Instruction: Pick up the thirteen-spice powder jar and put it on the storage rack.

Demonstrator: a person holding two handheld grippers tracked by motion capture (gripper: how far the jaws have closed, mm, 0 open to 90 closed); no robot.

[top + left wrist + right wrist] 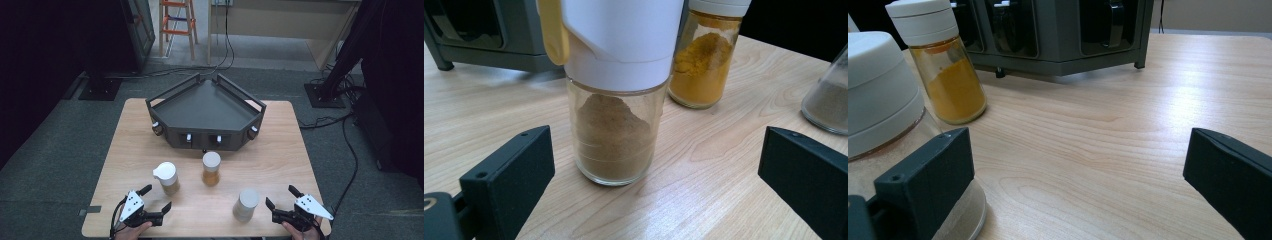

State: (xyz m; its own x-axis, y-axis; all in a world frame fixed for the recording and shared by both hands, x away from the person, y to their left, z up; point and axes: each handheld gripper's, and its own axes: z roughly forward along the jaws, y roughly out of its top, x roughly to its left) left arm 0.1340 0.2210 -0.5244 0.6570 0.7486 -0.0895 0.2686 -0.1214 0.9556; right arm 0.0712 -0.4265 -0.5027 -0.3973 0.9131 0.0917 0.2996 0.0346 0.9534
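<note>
Three spice jars stand on the wooden table (280,150). The left jar (166,177) has a white spouted lid and holds brown powder (614,135). In the middle stands a jar of orange-yellow spice (211,169) (704,65) (945,70). The right jar (245,204) has a pale cap (878,90) and light contents. My left gripper (156,197) (656,155) is open just short of the brown jar, touching nothing. My right gripper (280,196) (1078,160) is open to the right of the pale-capped jar, which sits by its left jaw.
A dark grey, corner-shaped rack (205,112) (484,30) (1058,35) with front slots and small knobs stands at the back middle of the table. Bare wood lies to the right of the jars. Cables and stands are on the floor beyond the table.
</note>
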